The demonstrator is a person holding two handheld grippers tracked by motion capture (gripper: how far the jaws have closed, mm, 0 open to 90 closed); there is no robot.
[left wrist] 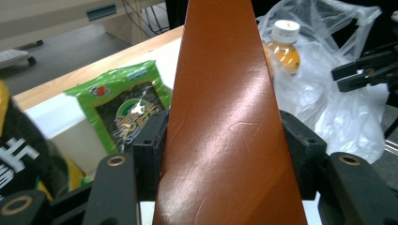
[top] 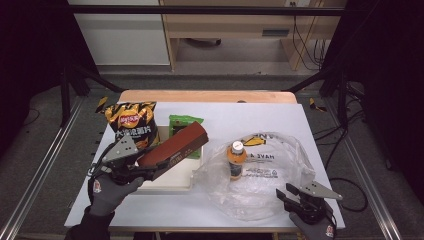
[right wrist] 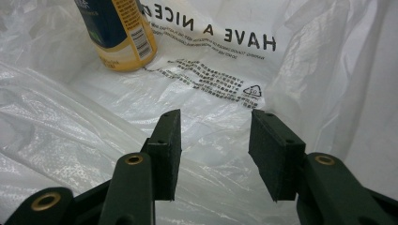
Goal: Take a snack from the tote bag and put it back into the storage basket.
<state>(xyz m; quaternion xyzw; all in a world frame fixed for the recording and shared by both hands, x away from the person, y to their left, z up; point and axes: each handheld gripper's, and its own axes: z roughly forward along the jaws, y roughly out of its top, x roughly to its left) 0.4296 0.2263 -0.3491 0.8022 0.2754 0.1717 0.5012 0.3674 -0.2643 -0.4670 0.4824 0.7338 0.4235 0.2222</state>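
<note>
Brown box (left wrist: 225, 126) is clamped in the left gripper (left wrist: 225, 140) jaws; right gripper (right wrist: 213, 150) jaws gape over the plastic bag (right wrist: 225, 84).

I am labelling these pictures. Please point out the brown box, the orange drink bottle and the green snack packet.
brown box (left wrist: 225, 122), left gripper view, on its glossy top face.
orange drink bottle (top: 236, 159), high view, on its body.
green snack packet (left wrist: 129, 105), left gripper view, on its printed front.
</note>
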